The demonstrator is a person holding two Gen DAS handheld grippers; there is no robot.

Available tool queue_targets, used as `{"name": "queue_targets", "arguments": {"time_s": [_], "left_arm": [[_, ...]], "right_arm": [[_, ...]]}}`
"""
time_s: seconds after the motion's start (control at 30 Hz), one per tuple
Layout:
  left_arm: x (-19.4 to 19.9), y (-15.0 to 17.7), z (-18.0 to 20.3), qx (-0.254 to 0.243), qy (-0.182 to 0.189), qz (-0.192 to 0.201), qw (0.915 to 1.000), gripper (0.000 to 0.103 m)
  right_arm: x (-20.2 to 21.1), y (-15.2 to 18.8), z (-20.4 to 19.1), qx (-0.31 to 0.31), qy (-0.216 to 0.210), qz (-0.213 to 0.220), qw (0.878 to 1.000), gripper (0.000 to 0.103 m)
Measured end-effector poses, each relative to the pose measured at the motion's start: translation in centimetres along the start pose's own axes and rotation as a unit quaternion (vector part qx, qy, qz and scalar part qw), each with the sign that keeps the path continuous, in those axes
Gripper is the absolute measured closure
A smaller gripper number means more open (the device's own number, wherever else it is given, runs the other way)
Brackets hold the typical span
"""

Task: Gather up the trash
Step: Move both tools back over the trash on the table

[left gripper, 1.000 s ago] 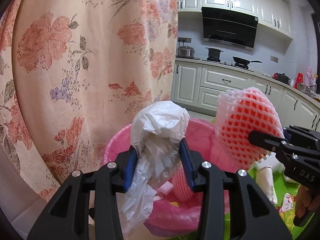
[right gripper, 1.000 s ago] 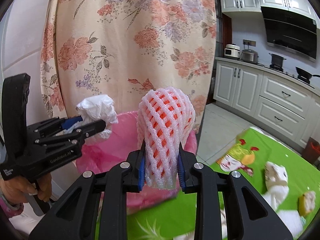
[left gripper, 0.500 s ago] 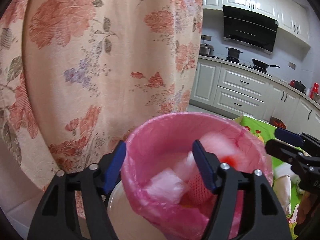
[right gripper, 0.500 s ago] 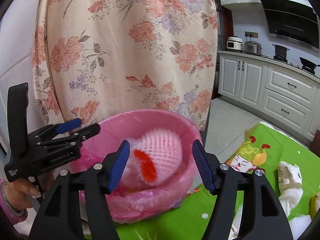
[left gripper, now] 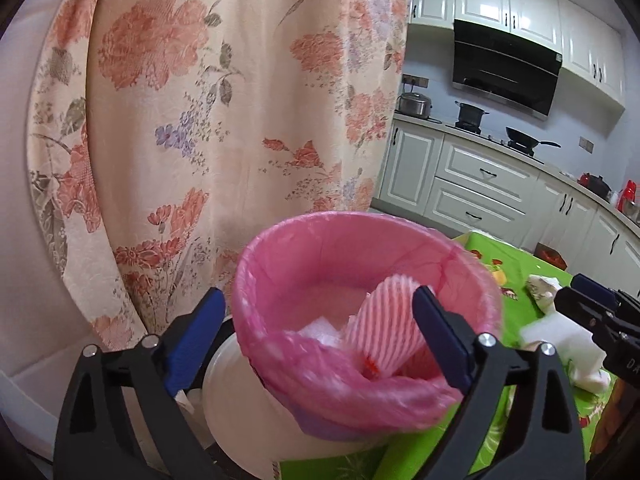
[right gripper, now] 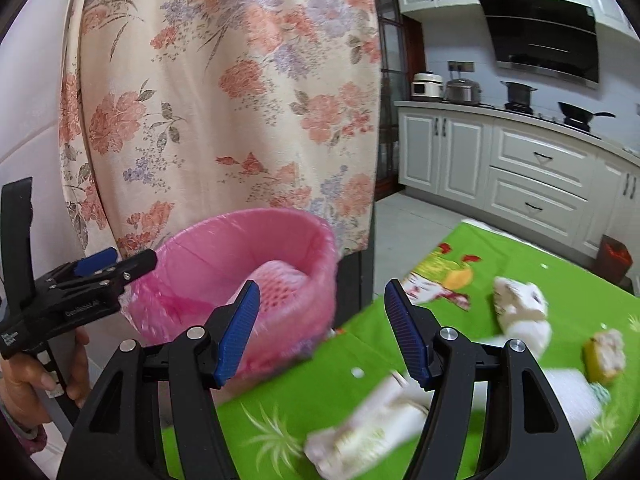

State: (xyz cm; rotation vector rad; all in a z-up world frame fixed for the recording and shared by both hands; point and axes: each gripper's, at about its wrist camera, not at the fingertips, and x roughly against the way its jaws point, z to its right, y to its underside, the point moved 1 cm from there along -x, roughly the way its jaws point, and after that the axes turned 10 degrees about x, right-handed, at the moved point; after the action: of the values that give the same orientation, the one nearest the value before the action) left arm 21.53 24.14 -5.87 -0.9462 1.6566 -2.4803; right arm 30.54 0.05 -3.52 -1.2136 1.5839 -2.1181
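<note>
Both grippers are empty and spread. Seen from its own wrist camera, the right gripper [right gripper: 320, 324] has its blue pads wide apart over the green tablecloth [right gripper: 500, 276], nothing between them; its jaws opened within the last second and have stood at this width since. The left gripper [left gripper: 318, 334] has just been opening too, and its pads now stand on either side of the pink-lined bin [left gripper: 360, 248] without pressing on it. Inside the bin lie the red-and-white foam fruit net [left gripper: 386, 328] and a pale crumpled piece beside it, so those two items count as collected. What remains lies to the right of the bin on the cloth: a long white wrapper [right gripper: 368, 424] just below and ahead of the right gripper, its long axis running slantwise from lower left to upper right, a crumpled white wad [right gripper: 520, 308] farther out, and a yellowish scrap [right gripper: 604, 350] beyond that. By my reading the right gripper is much the nearer to all three. Motion blur smears the wrapper and the bin's near rim, so the wrapper's exact outline is hard to make out, and the bin's bottom is hidden.
</note>
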Motion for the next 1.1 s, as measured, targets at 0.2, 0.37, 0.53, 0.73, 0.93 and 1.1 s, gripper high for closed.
{"name": "queue_targets", "arguments": {"time_s": [0.2, 0.37, 0.53, 0.73, 0.93, 1.1], "left_arm": [[2.4, 0.9, 2.1, -0.005, 0.016, 0.012, 0.9998, 0.005], [3.3, 2.5, 4.5, -0.015, 0.046, -0.006, 0.9988, 0.005], [4.0, 4.5, 8.0, -0.045, 0.078, -0.023, 0.9957, 0.005], [4.3, 7.5, 11.6, -0.079, 0.107, -0.055, 0.9896, 0.005], [4.0, 10.0, 14.3, -0.112, 0.118, -0.080, 0.9835, 0.005], [3.4, 11.1, 15.5, -0.124, 0.118, -0.093, 0.9808, 0.005]], "right_arm": [[3.3, 2.3, 2.0, -0.022, 0.037, -0.006, 0.999, 0.039], [6.3, 4.6, 4.0, -0.053, 0.070, -0.010, 0.996, 0.037], [9.1, 7.0, 5.9, -0.079, 0.099, -0.017, 0.992, 0.037], [11.7, 10.4, 8.3, -0.116, 0.129, -0.031, 0.984, 0.037], [13.0, 12.8, 10.4, -0.145, 0.150, -0.041, 0.977, 0.037], [13.5, 14.0, 11.7, -0.158, 0.159, -0.045, 0.974, 0.037]]}}
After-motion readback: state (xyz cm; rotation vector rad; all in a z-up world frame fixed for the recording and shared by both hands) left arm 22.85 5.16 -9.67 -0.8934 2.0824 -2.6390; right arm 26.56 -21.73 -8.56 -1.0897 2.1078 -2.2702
